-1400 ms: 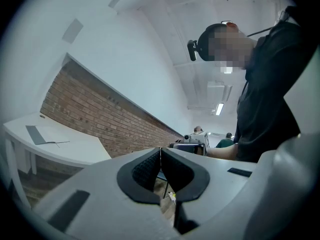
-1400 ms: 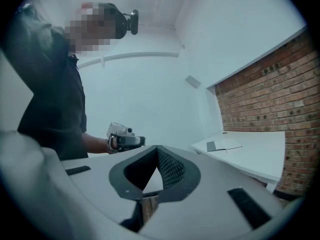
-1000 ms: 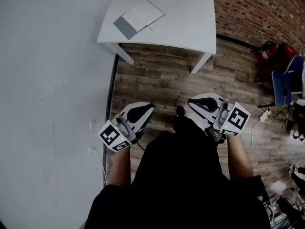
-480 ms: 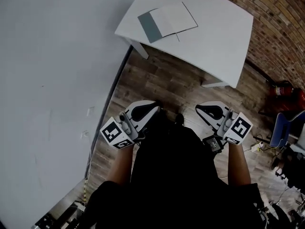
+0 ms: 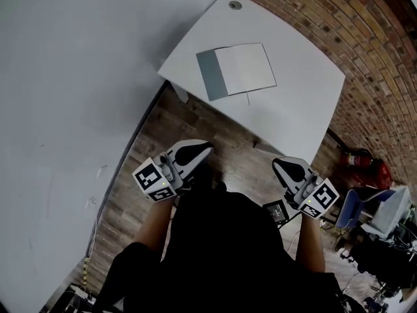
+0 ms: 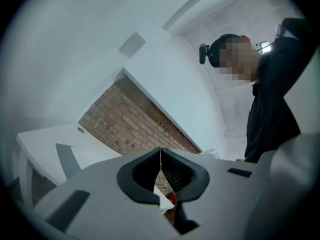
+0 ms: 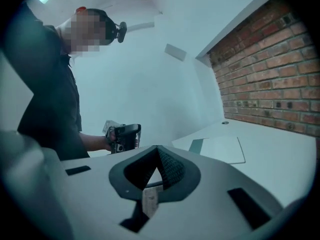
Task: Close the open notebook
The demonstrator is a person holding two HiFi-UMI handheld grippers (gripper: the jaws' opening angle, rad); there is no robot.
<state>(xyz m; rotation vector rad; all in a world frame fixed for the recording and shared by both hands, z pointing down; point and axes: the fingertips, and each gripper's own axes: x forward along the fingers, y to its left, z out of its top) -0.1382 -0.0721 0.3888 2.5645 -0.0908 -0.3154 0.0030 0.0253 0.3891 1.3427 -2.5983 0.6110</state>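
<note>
Fingers, left: left gripper (image 5: pixel 199 150) has its tips pressed together, nothing between them; in the left gripper view (image 6: pixel 160 151) only a hairline seam shows where the pads meet.
Left gripper place: low in the head view, over the wood floor (image 5: pixel 215 132), well apart from the tabletop (image 5: pixel 296 113). It points towards the table's near edge.
Notebook: notebook (image 5: pixel 236 70) lies flat and open on the tabletop, near the left corner. Dark grey cover leaf is on the left, pale page on the right. Neither gripper touches it. It shows in the right gripper view too (image 7: pixel 220 149).
Notebook detail: a thin strand sticks out at the near edge, too small to tell what it is.
Fingers, right: right gripper (image 5: pixel 287 168) also has its tips together and holds nothing; in the right gripper view (image 7: pixel 158 149) the pads meet at the tip.
Right gripper place: beside the person's body, short of the table, well apart from the notebook.
Background right: brick wall (image 5: pixel 365 44) runs behind the table.
Done: nothing of the closing, judging by the flat open cover.
Left: close the distance to the table, get one leaf lifted at its free edge, fold it over onto the other and press flat.
Stage: approach only.
</note>
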